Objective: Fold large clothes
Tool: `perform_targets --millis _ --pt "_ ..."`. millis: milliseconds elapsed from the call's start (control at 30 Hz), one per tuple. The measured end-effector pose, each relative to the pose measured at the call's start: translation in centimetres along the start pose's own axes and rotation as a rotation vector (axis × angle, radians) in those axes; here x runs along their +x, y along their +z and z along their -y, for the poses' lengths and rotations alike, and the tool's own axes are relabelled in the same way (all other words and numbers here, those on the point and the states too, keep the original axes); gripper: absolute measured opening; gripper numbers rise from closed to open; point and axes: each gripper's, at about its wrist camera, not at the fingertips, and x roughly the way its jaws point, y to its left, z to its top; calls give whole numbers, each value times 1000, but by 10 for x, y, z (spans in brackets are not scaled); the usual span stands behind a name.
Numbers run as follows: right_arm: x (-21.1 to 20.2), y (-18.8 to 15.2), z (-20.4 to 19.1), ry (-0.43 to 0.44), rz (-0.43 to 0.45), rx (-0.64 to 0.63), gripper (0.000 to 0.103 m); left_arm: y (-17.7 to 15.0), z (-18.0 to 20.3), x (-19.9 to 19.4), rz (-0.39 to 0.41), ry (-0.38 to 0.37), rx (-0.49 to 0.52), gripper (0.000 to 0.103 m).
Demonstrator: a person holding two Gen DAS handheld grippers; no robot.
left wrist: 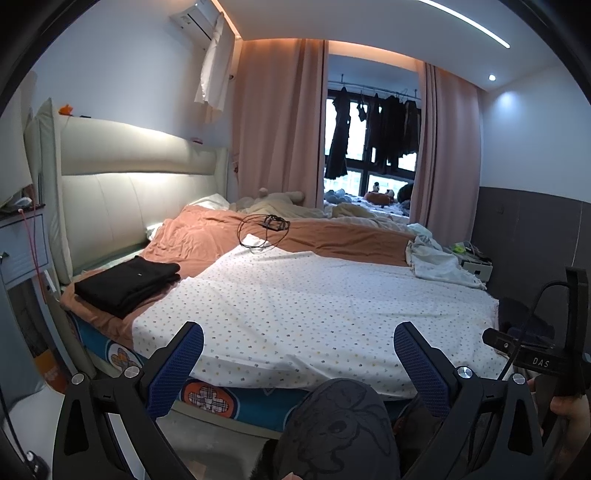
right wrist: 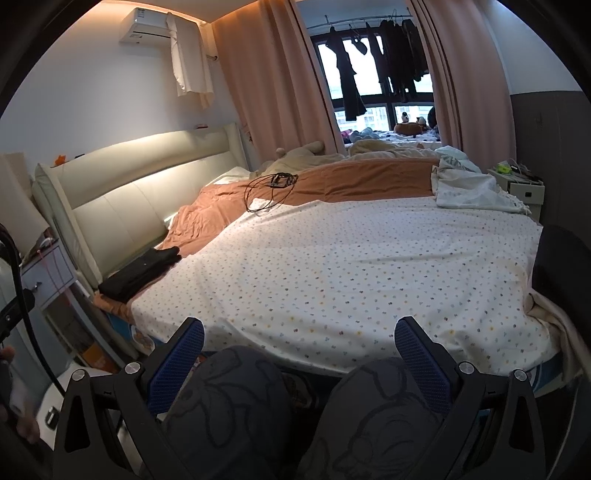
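A white sheet with small coloured dots (left wrist: pixel 314 306) covers the near part of the bed and serves as the landmark. Beyond its far edge lies an orange blanket (left wrist: pixel 332 236), with a coil of black cable (left wrist: pixel 264 230) resting partly on the blanket and partly on the sheet's far corner. To the sheet's left stands a cream padded headboard (left wrist: pixel 122 177); past that, a small grey bedside drawer unit (right wrist: pixel 48 273). Behind the blanket, pink curtains (left wrist: pixel 275 122) frame a window where dark garments hang on a rail (left wrist: pixel 376 129). High on the wall above the headboard sits an air conditioner (right wrist: pixel 149 26). At the sheet's far right stands a white nightstand (right wrist: pixel 524 188).
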Motion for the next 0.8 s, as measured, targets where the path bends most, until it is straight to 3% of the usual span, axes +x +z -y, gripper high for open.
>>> perform_targets --millis 500,800 --pt "0 -5 2 2 -3 10 103 0 3 -3 -9 -12 20 103" --pt "-6 -6 11 -18 14 27 103 4 1 -14 34 -1 14 103"
